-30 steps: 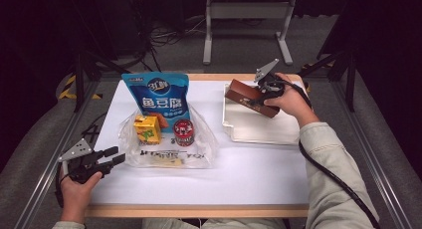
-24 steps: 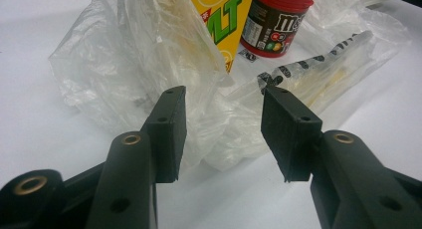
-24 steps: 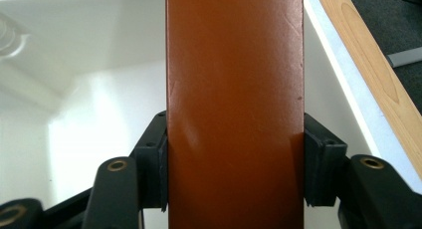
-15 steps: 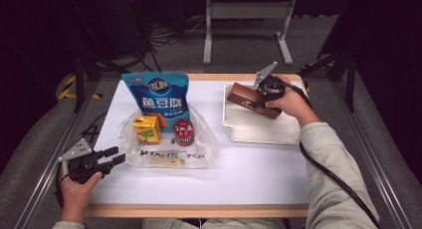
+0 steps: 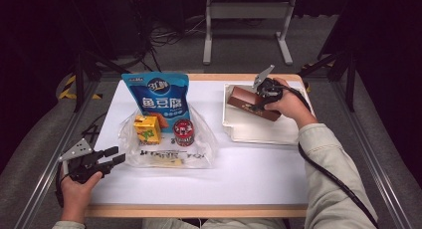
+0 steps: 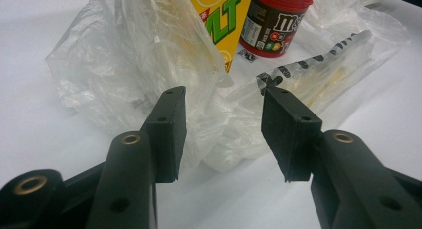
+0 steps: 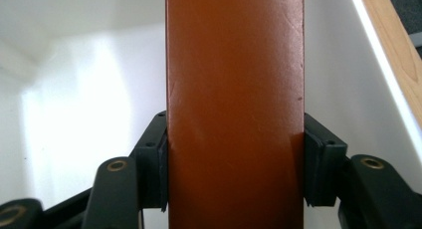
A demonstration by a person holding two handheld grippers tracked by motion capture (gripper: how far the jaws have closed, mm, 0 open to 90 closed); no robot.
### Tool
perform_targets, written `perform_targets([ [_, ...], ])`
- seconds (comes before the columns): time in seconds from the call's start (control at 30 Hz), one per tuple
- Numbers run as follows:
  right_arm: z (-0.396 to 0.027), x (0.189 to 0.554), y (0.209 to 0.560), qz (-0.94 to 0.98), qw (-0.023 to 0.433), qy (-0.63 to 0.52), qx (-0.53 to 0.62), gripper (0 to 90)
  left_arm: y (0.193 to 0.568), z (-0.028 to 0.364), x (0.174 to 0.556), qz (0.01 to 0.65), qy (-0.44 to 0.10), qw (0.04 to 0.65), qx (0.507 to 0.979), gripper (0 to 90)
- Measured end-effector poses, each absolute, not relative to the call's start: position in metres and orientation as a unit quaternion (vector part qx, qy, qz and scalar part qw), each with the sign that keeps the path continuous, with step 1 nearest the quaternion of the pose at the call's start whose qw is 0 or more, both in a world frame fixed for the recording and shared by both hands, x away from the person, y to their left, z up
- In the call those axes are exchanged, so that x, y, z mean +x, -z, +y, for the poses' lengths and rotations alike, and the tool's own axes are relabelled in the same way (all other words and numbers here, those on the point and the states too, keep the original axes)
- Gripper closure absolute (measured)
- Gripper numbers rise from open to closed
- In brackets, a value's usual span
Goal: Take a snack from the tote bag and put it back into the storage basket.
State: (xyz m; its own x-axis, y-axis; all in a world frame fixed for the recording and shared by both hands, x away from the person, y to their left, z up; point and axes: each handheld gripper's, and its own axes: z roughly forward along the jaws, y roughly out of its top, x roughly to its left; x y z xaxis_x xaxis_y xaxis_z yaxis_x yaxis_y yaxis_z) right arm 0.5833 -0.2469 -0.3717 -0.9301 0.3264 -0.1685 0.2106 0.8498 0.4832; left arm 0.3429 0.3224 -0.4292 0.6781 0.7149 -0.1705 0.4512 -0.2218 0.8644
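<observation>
Brown box (image 5: 253, 103) sits clamped in the right gripper (image 5: 260, 100), pads pressing both long sides, over the white tray (image 5: 259, 132) at the far right of the surface (image 5: 249, 174). Step looks like placing the box into the tray. Next move likely calls for lowering it flat, then spreading the jaws. Left gripper (image 6: 224, 134) is spread with nothing between its pads, idle just short of the plastic bag (image 6: 124, 64) holding the yellow carton (image 5: 147, 129) and red can (image 5: 184, 132).

surface: white table (image 5: 259, 169) | on it: plastic bag (image 5: 199, 154), white tray (image 5: 259, 134)
</observation>
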Motion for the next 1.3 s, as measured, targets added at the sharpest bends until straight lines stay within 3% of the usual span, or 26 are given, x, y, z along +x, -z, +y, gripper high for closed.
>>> perform_targets([
  [1.13, -0.239, 0.584, 0.389, 0.959, 0.126, -0.228, 0.116, 40.9, 0.430, 0.321, 0.346, 0.377, -0.128, 0.497, 0.771, 53.2],
  [1.3, -0.239, 0.585, 0.387, 0.955, 0.134, -0.236, 0.119, 35.9, 0.430, 0.321, 0.346, 0.376, -0.127, 0.496, 0.772, 53.2],
])
